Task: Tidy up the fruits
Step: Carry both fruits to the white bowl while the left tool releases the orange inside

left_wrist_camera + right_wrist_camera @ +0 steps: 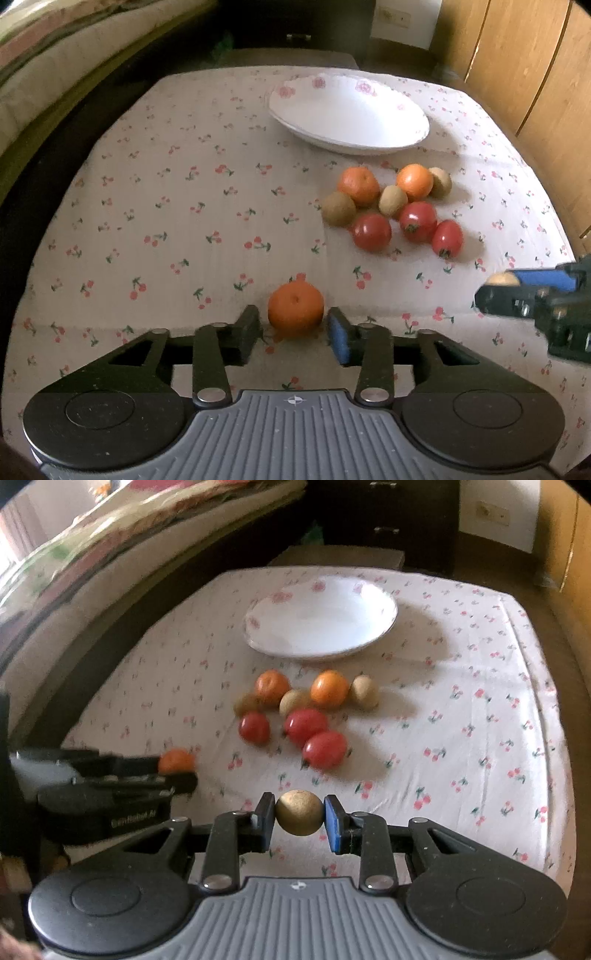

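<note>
Both hands are loaded here. The left gripper [295,325] sits low in its frame with a mandarin [296,309] between its pads. The fingers look just beside the fruit rather than clearly squeezing it, so I can't tell whether it's really pinched or only bracketed. The right gripper [299,814] is pinching a kiwi [299,812], both pads touching its sides, held up off the table [461,709].

The relation that matters is where the white plate [384,624] lies: straight ahead of both grippers at the far end of the cherry-print cloth, with the loose pile in between, namely mandarins [329,689], kiwis [364,691] and tomatoes [325,749]. The plate is nearly centred above the right gripper's view and upper right in the left view, so my guess is the right hand has the straighter line, carrying over the pile.
</note>
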Motion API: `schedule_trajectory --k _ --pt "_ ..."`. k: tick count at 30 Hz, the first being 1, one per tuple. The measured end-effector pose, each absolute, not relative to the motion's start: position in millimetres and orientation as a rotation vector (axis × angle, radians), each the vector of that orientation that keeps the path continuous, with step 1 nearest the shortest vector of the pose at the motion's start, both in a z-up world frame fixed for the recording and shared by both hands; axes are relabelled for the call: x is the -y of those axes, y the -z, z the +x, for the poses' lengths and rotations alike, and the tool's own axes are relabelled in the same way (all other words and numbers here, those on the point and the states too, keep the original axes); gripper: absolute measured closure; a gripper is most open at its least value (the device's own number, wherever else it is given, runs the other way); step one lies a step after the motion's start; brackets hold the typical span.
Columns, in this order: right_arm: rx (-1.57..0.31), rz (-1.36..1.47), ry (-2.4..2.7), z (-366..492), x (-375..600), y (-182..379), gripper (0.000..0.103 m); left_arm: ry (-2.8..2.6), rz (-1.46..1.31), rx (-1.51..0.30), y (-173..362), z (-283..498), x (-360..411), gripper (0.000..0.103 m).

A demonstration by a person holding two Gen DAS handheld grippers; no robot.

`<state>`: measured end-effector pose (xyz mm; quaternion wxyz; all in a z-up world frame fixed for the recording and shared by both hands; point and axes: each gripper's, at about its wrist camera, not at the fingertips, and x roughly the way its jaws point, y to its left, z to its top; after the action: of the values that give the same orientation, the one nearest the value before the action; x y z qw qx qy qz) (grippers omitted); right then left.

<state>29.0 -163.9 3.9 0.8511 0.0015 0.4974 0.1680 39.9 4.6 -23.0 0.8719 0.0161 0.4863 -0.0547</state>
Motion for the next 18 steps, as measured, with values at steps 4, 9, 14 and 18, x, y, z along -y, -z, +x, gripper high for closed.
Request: schedule_trajectory --k 4,9,14,18 --pt "-1.061 -0.015 -0.348 24.5 162.2 5.0 0.073 0.115 0.022 -1.003 22.2 40.8 -6.4 0.043" --pt "-1.075 -0.014 -0.352 22.9 161.5 11.8 0.073 0.113 0.025 -0.994 24.7 43.1 -5.6 0.039" --pt "-1.091 -0.014 -0.335 22.2 164.7 20.2 0.072 0.106 0.038 -0.991 25.3 41.7 -4.9 0.045" --pt "-1.086 -0.013 -0.316 19.6 165.9 19.0 0.073 0.12 0.028 -0.989 23.8 41.9 -6.0 0.063"
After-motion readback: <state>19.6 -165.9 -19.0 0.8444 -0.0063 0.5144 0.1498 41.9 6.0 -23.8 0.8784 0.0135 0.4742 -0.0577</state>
